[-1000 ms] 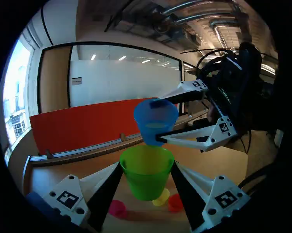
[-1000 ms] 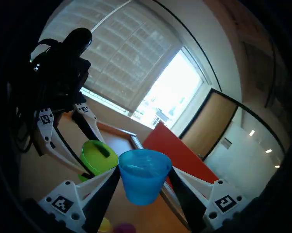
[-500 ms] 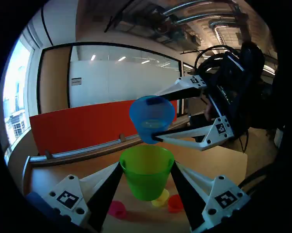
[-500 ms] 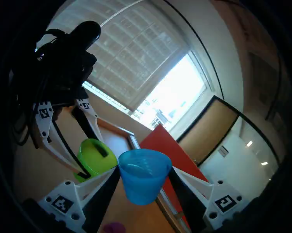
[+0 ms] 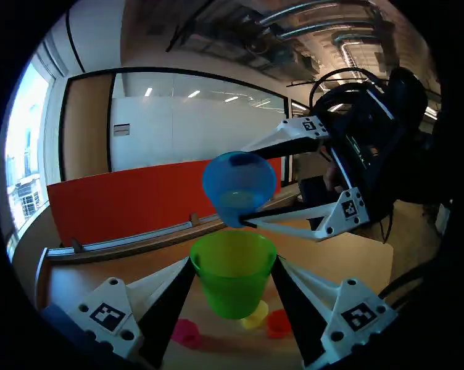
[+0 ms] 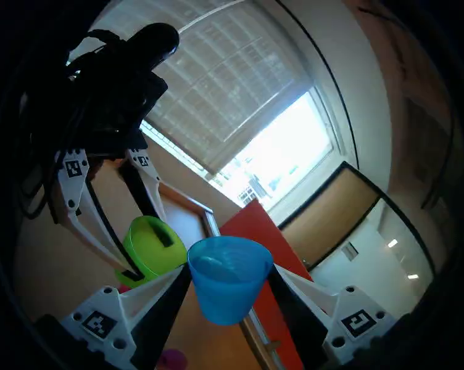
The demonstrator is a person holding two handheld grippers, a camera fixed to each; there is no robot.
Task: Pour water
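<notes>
1. Left gripper (image 5: 233,268) pinches a green cup (image 5: 232,290), smooth tapered plastic, lower centre.
2. Right gripper (image 6: 229,274) pinches a blue cup (image 6: 226,293), translucent, tilted just above the green cup.
3. Wooden table (image 5: 337,253) below; red panel (image 5: 121,197) and glass wall (image 5: 189,129) behind.

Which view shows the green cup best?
The left gripper view: the green cup is close and nearly whole, held by the left gripper. The right gripper view shows it farther off, tilted, partly behind a finger.
</notes>
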